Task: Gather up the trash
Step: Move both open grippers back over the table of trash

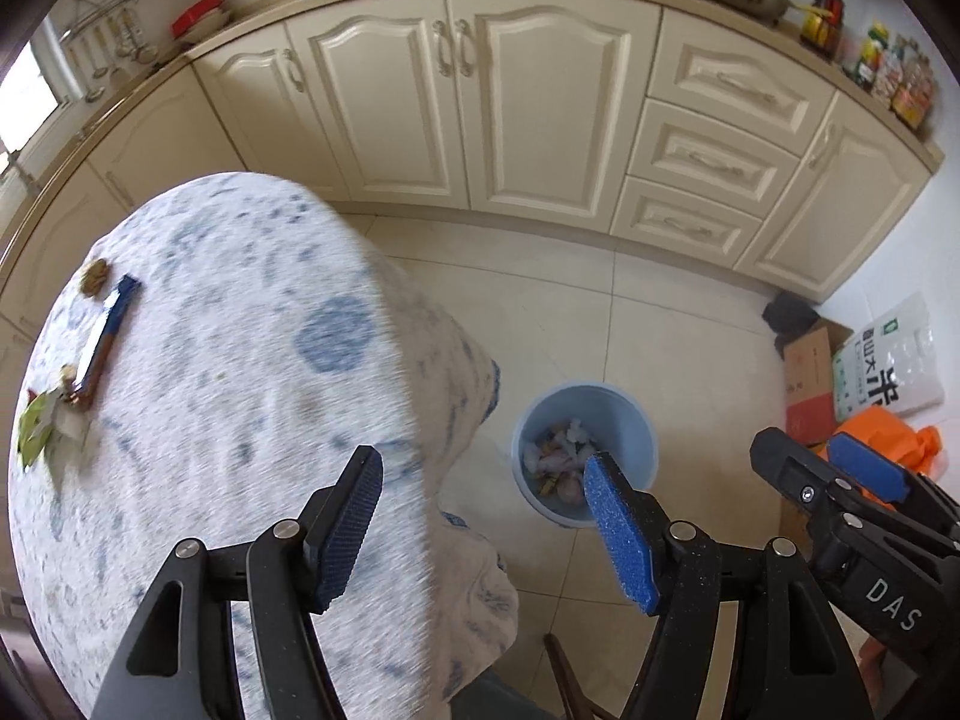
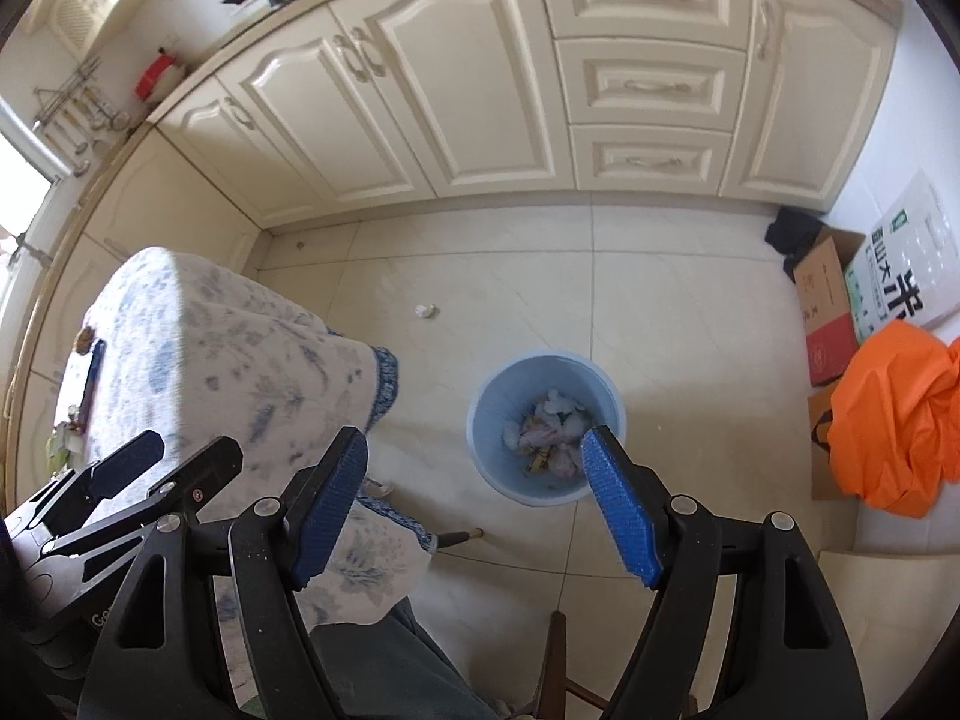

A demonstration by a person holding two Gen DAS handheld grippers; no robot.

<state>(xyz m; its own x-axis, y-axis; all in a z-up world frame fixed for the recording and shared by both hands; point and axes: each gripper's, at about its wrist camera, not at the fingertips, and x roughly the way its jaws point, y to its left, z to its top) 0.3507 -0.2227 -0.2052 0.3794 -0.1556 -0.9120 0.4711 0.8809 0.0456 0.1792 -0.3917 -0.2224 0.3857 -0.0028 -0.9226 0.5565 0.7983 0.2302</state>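
"DAS" on the right gripper [image 1: 864,468] (white letters); rice bag [image 1: 888,360] shows "米".

Cream panelled cabinets [image 2: 480,90] line the far wall above a pale tiled floor [image 2: 660,300]; daylight enters a window [image 1: 24,102] at left.

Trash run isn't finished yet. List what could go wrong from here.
1. The crumpled paper lies on the floor apart from the blue bin and could be overlooked.
2. Scraps sit near the edge of the tablecloth; a gripper might snag the cloth and drag them off.
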